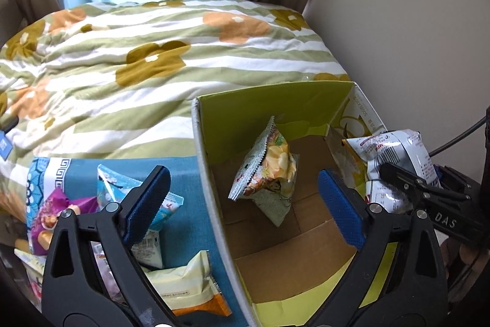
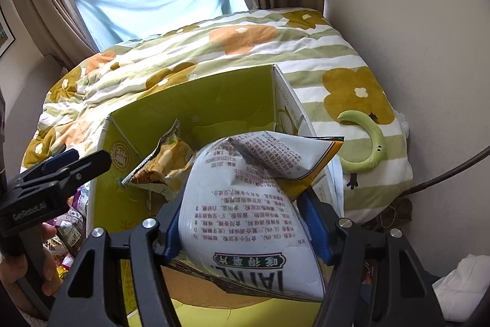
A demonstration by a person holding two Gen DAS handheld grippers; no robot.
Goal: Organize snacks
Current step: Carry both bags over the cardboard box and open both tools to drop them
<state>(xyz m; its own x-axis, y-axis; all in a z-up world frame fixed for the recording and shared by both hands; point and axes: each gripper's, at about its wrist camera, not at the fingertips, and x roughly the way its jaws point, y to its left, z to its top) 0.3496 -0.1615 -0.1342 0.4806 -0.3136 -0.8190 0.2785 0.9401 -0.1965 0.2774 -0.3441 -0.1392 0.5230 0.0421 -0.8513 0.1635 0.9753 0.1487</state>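
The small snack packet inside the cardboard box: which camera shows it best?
Left wrist view: the small snack packet shows whole, leaning inside the cardboard box. In the right wrist view, the white chip bag held in the right gripper hides much of it.

Green box [image 1: 263, 112], white bag [image 2: 245, 204].

Glossy foil packet [image 2: 245, 204], matt cardboard box [image 1: 275, 275]

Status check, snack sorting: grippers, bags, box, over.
Left gripper open over box, snack bag inside. Right gripper shut on white bag, above box. Nothing blocking.
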